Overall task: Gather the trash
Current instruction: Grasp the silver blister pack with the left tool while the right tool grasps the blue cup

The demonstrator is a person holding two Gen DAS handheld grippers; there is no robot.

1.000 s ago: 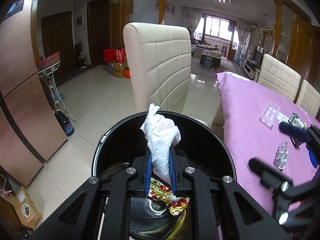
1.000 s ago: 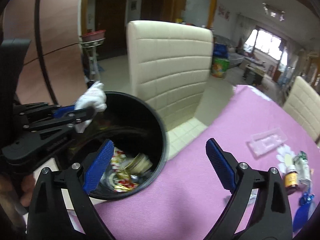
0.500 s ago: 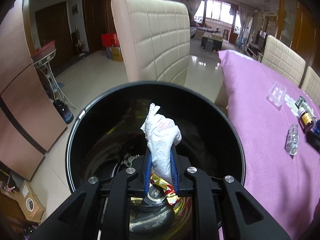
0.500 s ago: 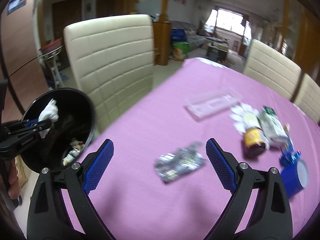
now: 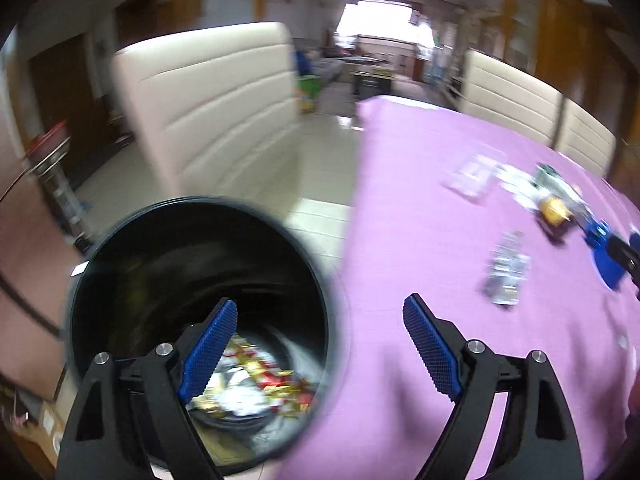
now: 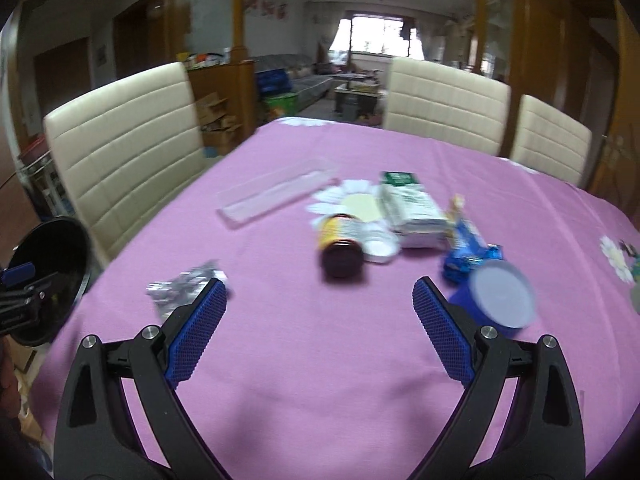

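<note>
Our left tongs (image 5: 320, 344) gape empty beside the black bin (image 5: 192, 280); our right tongs (image 6: 320, 332) spread wide above the tabletop (image 6: 320, 360); foil wrapper (image 6: 184, 286) just beside.

Home dining room (living room beyond): pink-clothed table (image 6: 320, 340), cream chairs (image 6: 124, 152).

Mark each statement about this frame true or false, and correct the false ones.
1. The left claw is clamped on a white tissue. False: it is open and holds nothing.
2. The black trash bin already has wrappers in it. True.
3. The right claw is open over the purple tablecloth. True.
4. The brown bottle stands upright. False: it lies on its side.
5. The crumpled silver wrapper lies inside the bin. False: it lies on the tablecloth, near the right claw's left finger.
</note>
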